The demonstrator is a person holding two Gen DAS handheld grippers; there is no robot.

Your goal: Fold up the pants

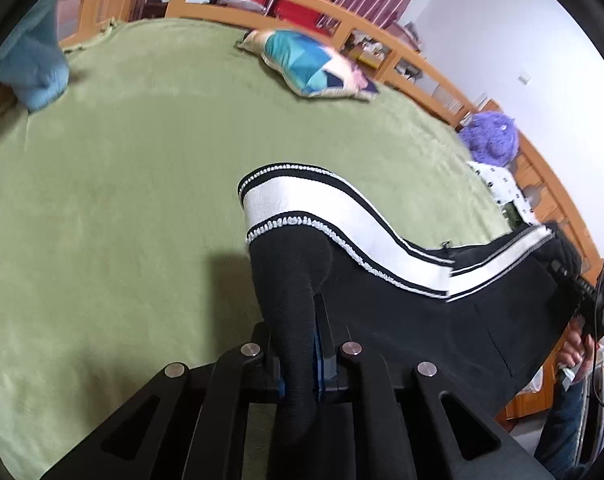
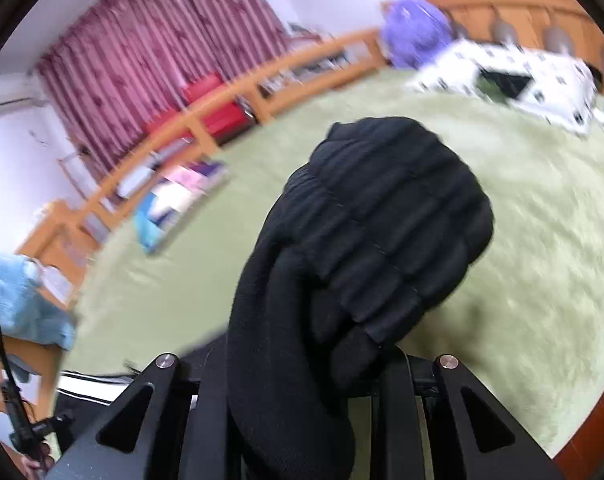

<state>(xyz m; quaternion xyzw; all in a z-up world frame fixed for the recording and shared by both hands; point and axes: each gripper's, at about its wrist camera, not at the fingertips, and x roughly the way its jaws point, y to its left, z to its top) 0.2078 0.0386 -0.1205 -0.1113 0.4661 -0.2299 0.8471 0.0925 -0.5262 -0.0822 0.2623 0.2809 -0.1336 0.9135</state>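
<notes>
Pants (image 1: 381,280), black knit with a broad white side stripe edged in looped trim, hang lifted above the green blanket (image 1: 122,180), held at two points. Left gripper (image 1: 302,360) is clenched on a rolled fold of the black fabric, which runs between its blue-padded fingers (image 1: 319,344) and down past the linkage. Right gripper (image 2: 321,380) is clamped on the ribbed, gathered waistband end; the thick bunch spills over the jaws toward the blanket and hides the fingertips in the right wrist view. Risk one: the right-hand grip looks to hold a fat wad rather than a single edge, so layers could slip out unevenly under the hanging weight and the garment would land twisted on the blanket. Risk two: the soft, stretchy knit sags between the two holds; if the hands spread unequally, the stripe would not line up and the fold would come out skewed. Risk three: the blanket is deep-piled and grippy, so dragging the cloth across it would likely bunch both. A patchwork pillow (image 1: 313,68) lies well beyond the pants on the blanket, clear of the work. Folding is judged barely begun.
</notes>
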